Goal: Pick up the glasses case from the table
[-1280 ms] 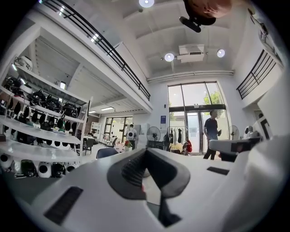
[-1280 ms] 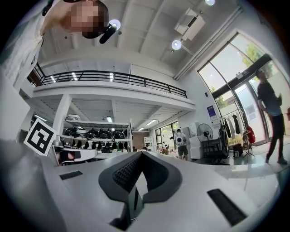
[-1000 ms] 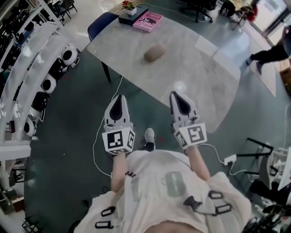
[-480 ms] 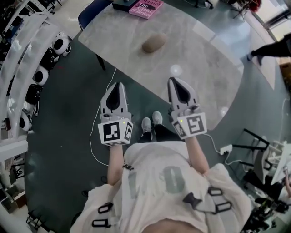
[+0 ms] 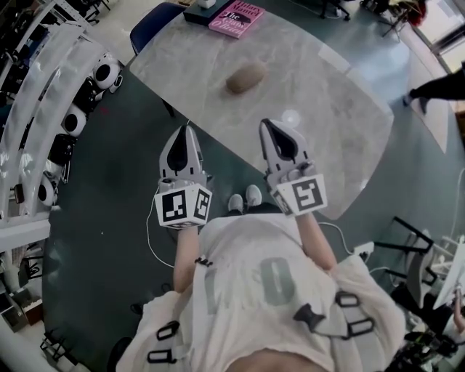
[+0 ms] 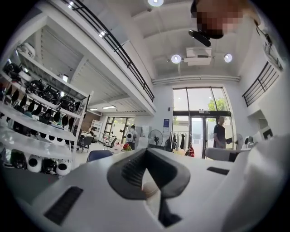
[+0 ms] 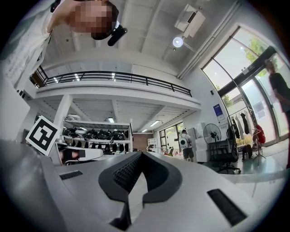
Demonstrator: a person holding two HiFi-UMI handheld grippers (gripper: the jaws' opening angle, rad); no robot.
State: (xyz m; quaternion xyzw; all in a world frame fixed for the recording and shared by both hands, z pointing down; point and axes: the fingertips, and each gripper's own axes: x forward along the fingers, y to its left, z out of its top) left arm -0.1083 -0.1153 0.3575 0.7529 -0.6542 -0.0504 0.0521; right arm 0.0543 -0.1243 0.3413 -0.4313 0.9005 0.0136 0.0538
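Observation:
The glasses case point(image 5: 245, 77), a brown oval pouch, lies on the grey marble table point(image 5: 327, 109) toward its far side. My left gripper point(image 5: 187, 129) is held level over the floor just short of the table's near edge, its jaws closed to a point with nothing in them. My right gripper point(image 5: 266, 125) reaches just over the near edge, also shut and empty. Both are well short of the case. In the left gripper view the jaws point(image 6: 146, 153) meet at the tip, and a tan shape point(image 6: 149, 190) shows through the gap below. The right gripper view shows the jaws point(image 7: 141, 154) closed.
A pink book point(image 5: 236, 16) and a dark tray point(image 5: 200, 10) sit at the table's far end, beside a blue chair point(image 5: 154, 23). Shelves of helmets point(image 5: 65, 109) line the left. A white cable point(image 5: 156, 218) runs across the floor. A person point(image 5: 436, 87) walks at far right.
Both grippers have moved forward toward the table. The right one's tip now sits over the near edge. Both stay closed.

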